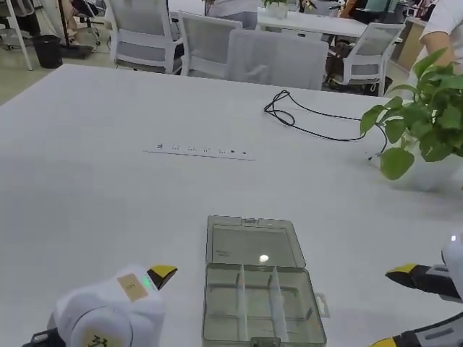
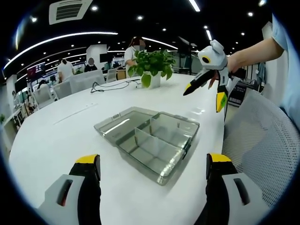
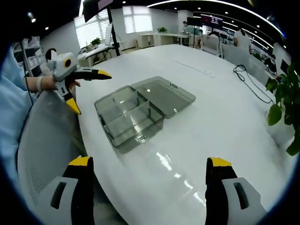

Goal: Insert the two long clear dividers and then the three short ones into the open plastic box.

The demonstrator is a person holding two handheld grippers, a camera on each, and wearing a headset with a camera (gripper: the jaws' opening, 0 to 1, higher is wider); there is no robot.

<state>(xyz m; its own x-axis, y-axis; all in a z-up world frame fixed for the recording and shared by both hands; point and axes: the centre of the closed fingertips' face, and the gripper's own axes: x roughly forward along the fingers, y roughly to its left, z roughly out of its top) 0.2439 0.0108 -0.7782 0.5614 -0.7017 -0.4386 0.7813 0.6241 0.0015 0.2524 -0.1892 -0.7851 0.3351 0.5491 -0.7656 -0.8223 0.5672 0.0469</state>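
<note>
The clear grey plastic box [image 1: 207, 307] lies on the white worktop [image 1: 108, 181] with its hinged flat lid [image 1: 255, 244] folded open on the far side. In the head view, two long clear dividers [image 1: 241, 300] stand upright inside the box base, running side by side from the near wall toward the lid.

The left tool [image 3: 90, 91] is held off the near edge of the worktop to the left of the box. Its yellow-tipped jaws are spread wide and hold nothing. The right tool [image 2: 203, 99] is held to the right of the box, also with its jaws parted and empty. The box sits between the two tools, apart from both, and neither touches it.

Farther back, a looped black cable [image 1: 304, 119] lies on the worktop, and a leafy green potted plant [image 1: 423, 130] stands at the right edge.
</note>
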